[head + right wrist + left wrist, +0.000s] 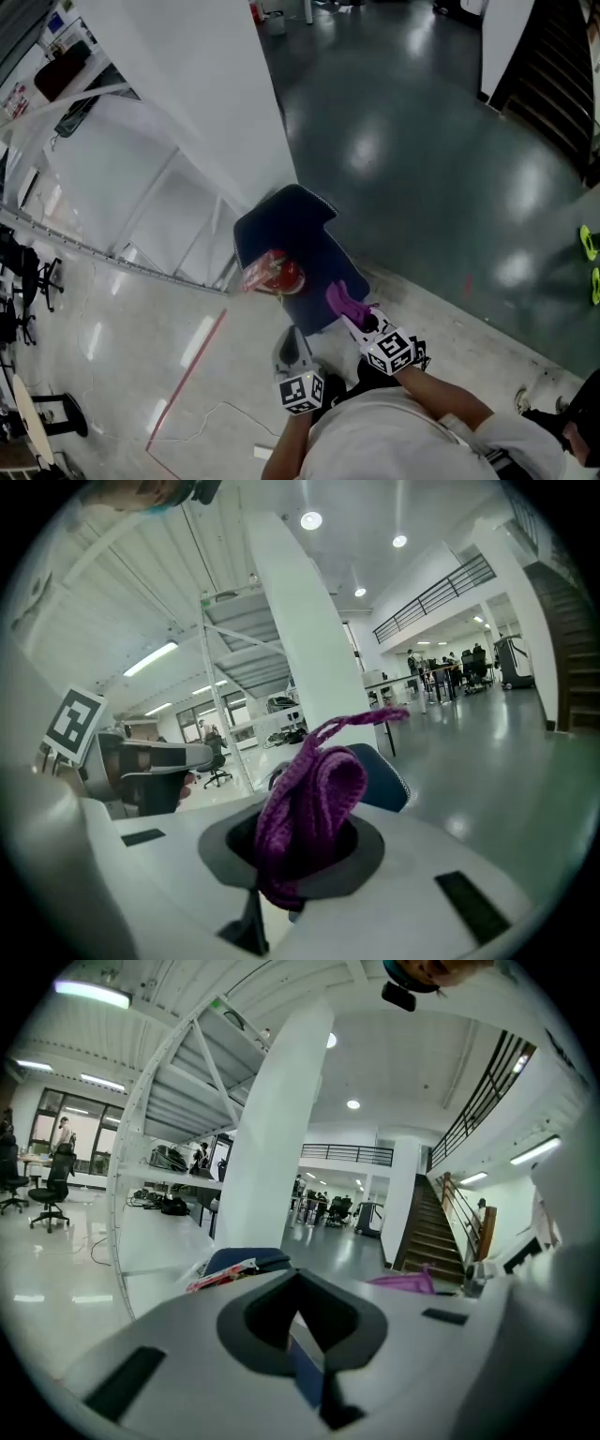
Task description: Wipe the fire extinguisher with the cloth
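- A wide hall with a glossy dark floor (422,169) and a white pillar (206,94). A dark blue padded chair (286,220) stands at the pillar's foot and carries the work.
- The fire extinguisher (272,272) lies on its side by the seat's left edge, a smooth red cylinder with a pale label. Its long axis seems to run roughly across the seat.
- The right claw (361,323) is clamped on the cloth (309,808), a purple, coarse-knit bunch with a loose loop sticking up. It hangs over the seat's near right corner.
- From that claw the extinguisher lies ahead and to the left — near, not touching. A wipe would likely sweep leftward along the body.
- The left claw (292,349) sits at the seat's near edge, jaws together and empty — about as near.
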